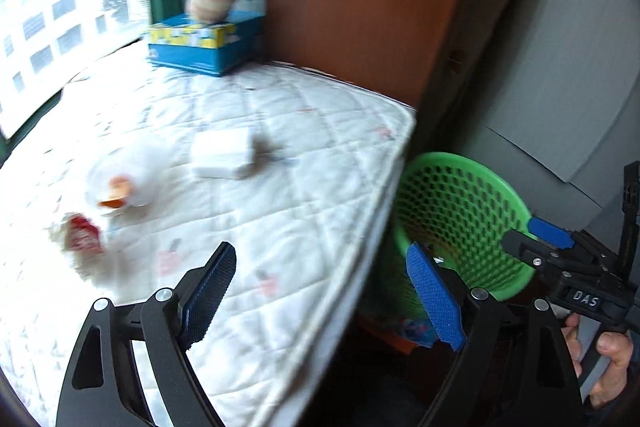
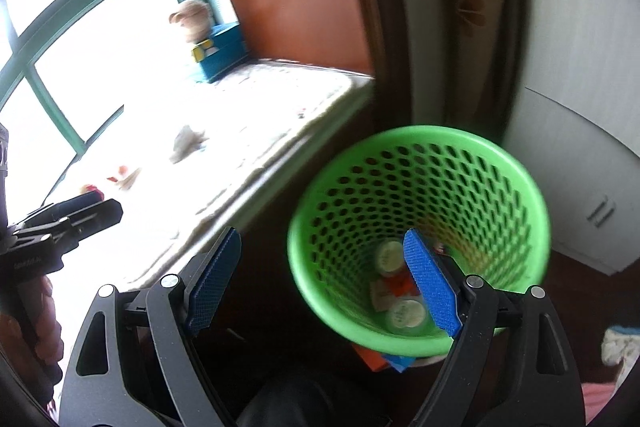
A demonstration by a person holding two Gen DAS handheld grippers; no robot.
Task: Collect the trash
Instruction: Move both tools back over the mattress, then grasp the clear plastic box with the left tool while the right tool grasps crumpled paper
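My left gripper (image 1: 320,251) is open and empty above the near edge of a white quilted mattress (image 1: 280,211). On the mattress lie a white box-like piece (image 1: 222,155), a crumpled white-and-orange wrapper (image 1: 124,187) and a red-and-white wrapper (image 1: 80,239). A green mesh basket (image 2: 420,143) stands on the floor beside the bed. My right gripper (image 2: 322,235) hangs open and empty over its left rim. Inside the basket are two round lids (image 2: 390,255) and an orange wrapper (image 2: 396,285). The basket (image 1: 460,211) and the right gripper (image 1: 532,239) also show in the left wrist view.
A blue-and-yellow box with a doll's head (image 1: 204,43) sits at the far end of the mattress by the window. A brown wooden panel (image 1: 360,7) rises behind the bed. A white cabinet (image 2: 580,167) stands right of the basket. Coloured scraps (image 2: 392,359) lie under the basket.
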